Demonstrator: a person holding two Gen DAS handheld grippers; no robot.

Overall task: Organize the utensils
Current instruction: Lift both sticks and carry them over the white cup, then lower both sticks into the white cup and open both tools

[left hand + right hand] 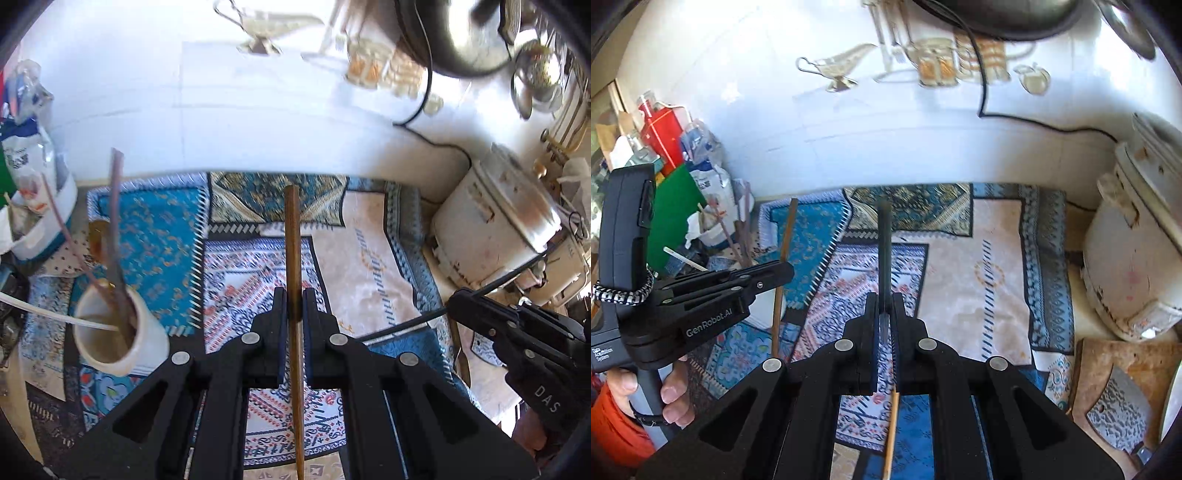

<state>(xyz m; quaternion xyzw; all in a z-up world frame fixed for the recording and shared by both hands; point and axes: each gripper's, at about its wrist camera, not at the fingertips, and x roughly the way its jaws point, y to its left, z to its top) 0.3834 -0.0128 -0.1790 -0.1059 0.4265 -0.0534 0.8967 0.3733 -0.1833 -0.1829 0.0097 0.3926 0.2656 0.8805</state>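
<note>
Both claws are pinched tight on a chopstick each. The left claw has the brown wooden chopstick clamped between its pads, and the stick runs pretty much straight along the claw's own line: blunt end sticking out ahead of the fingertips, tapered end trailing back under the body toward the camera. So its long axis is lined up with the fingers, not crossways.

The right claw is nearly closed on a dark chopstick, same deal: the dark end points forward past the tips, and a lighter wooden end pokes out behind, below the claw. Seen from the left wrist view that dark stick crosses the right claw on a slant.

Both are held up above the patterned cloth on the worktop. Off to the left stands a white cup with a few other sticks leaning in it, well apart from both claws. A white rice cooker sits on the right.
</note>
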